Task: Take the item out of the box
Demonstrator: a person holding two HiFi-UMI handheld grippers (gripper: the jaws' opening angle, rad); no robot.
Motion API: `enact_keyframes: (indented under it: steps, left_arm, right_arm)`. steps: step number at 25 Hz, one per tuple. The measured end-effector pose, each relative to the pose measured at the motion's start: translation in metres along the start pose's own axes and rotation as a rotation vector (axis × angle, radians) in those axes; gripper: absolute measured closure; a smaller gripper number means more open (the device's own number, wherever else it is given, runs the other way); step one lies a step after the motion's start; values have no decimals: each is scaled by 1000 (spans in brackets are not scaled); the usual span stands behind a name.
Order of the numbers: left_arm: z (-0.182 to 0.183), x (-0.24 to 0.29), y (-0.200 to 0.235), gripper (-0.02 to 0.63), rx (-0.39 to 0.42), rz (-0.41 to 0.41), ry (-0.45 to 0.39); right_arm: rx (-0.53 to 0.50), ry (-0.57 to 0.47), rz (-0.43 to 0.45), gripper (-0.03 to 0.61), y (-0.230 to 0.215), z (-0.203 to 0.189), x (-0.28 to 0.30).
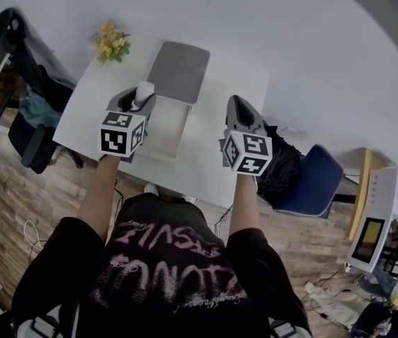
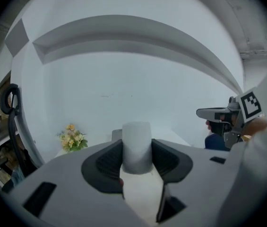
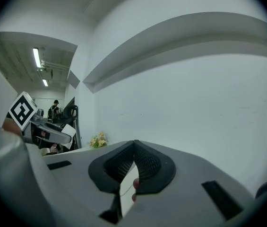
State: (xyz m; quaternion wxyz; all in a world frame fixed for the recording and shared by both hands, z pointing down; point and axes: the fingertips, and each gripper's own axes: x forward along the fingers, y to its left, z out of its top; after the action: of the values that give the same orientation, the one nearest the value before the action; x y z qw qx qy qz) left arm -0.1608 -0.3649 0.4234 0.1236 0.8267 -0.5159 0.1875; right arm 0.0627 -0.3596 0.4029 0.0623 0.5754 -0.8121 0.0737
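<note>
My left gripper (image 1: pixel 141 97) (image 2: pixel 137 159) is shut on a white cylindrical item (image 1: pixel 144 90) (image 2: pixel 137 145), which stands upright between the dark ribbed pads and sticks up above them. It hovers over the left side of the open white box (image 1: pixel 169 131), whose grey lid (image 1: pixel 179 71) lies folded back behind it. My right gripper (image 1: pixel 238 104) (image 3: pixel 133 148) is held to the right of the box over the white table (image 1: pixel 216 153). Its jaws meet at the tips with nothing between them.
A small bunch of yellow flowers (image 1: pixel 111 44) (image 2: pixel 72 138) stands at the table's far left corner. A black chair with clothes (image 1: pixel 33 122) is left of the table and a blue chair (image 1: pixel 315 182) to its right. A white wall rises behind.
</note>
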Motion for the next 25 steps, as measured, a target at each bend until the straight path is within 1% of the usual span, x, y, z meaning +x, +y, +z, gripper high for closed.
enact_keyframes:
  steps: [7, 15, 20, 25]
  left_arm:
    - [23, -19, 4, 433, 7, 12, -78]
    - [50, -37, 1, 434, 34, 19, -161]
    - [61, -47, 2, 434, 33, 28, -201]
    - [74, -54, 3, 434, 59, 35, -236]
  right_arm:
    - [-19, -20, -9, 569, 3, 7, -11]
    - [-31, -35, -13, 569, 5, 16, -16]
    - [-32, -53, -25, 569, 5, 21, -21]
    - [-45, -69, -30, 569, 2, 30, -22]
